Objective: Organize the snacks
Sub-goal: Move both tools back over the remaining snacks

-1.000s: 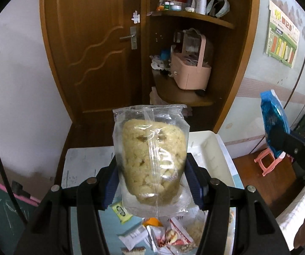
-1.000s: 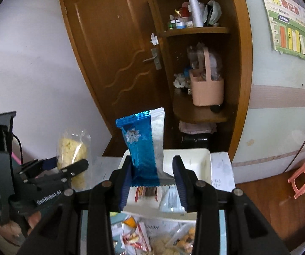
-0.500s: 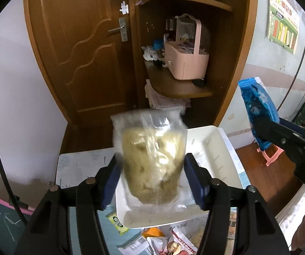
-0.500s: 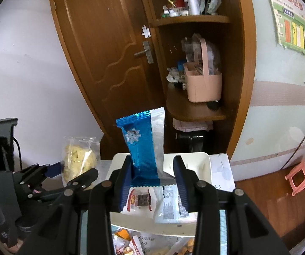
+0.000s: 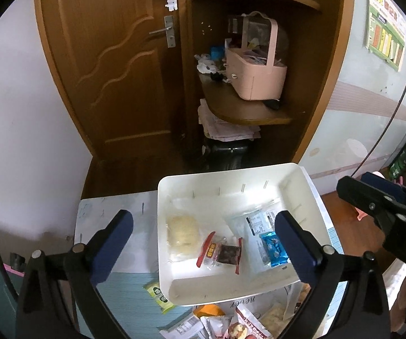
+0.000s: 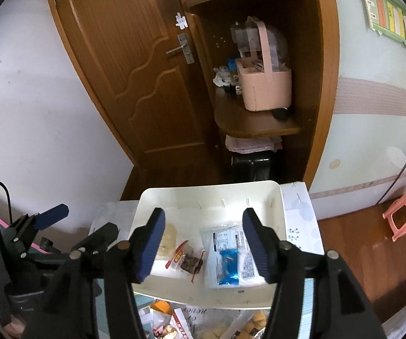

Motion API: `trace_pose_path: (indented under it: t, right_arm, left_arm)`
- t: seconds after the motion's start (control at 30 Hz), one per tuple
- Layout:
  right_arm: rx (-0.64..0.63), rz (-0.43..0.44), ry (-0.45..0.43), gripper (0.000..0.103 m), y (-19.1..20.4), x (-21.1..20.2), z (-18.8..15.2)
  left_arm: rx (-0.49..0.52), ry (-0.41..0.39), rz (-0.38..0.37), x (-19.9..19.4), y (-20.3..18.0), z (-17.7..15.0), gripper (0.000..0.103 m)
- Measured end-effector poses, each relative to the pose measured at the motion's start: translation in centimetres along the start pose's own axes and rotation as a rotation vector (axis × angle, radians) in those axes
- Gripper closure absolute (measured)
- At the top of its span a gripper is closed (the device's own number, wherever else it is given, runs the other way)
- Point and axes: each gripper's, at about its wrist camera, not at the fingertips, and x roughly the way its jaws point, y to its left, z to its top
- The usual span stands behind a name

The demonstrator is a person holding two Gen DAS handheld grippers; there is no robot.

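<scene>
Both snack packets lie loose in the white tray [image 5: 219, 186], under the tongs rather than in them. The clear bag of pale crackers [image 5: 182, 233] rests flat at the tray's nine o'clock side, below and between the fingers of the left gripper [image 5: 203, 243], whose jaws are opening and already stand very wide with nothing between the pads. The blue packet [image 6: 229, 265] lies at about four o'clock in the tray, on top of a clear white-labelled bag [image 6: 225, 243], and it sits below the gap of the right gripper [image 6: 204, 244], whose jaws are also opening with nothing pinched. Between the two lies a small red-ended packet with a dark square inside [image 5: 221, 254], near the tray's middle. Both grippers tilt steeply downward over the tray; in the left wrist view the right gripper's black body juts in from three o'clock, and in the right wrist view the left gripper reaches in from nine o'clock, the two well apart. The tray stands on a table covered with pale paper [image 5: 135, 212], its far rim close to the table's twelve o'clock edge, beyond which stand a brown wooden door [image 5: 112, 56] and a corner shelf holding a pink basket [image 5: 256, 79]. The tray's far half is bare. At six o'clock, just off the tray's near rim, a heap of loose snack packets [image 5: 231, 322] crowds the table.
</scene>
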Motion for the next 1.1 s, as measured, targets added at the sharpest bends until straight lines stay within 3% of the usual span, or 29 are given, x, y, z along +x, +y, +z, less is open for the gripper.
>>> trace_pose_path:
  t: [0.63,1.1]
  right_arm:
    - [0.000,0.018,0.027,0.043,-0.8,-2.1,-1.7]
    - [-0.018,0.021,0.062,0.039,-1.9,-5.5,-6.1]
  left_arm:
    - [0.003,0.005,0.003,-2.5,-0.7,-1.9,0.002]
    - [-0.021,0.042,0.014,-5.0,1.1,-7.1,0.002]
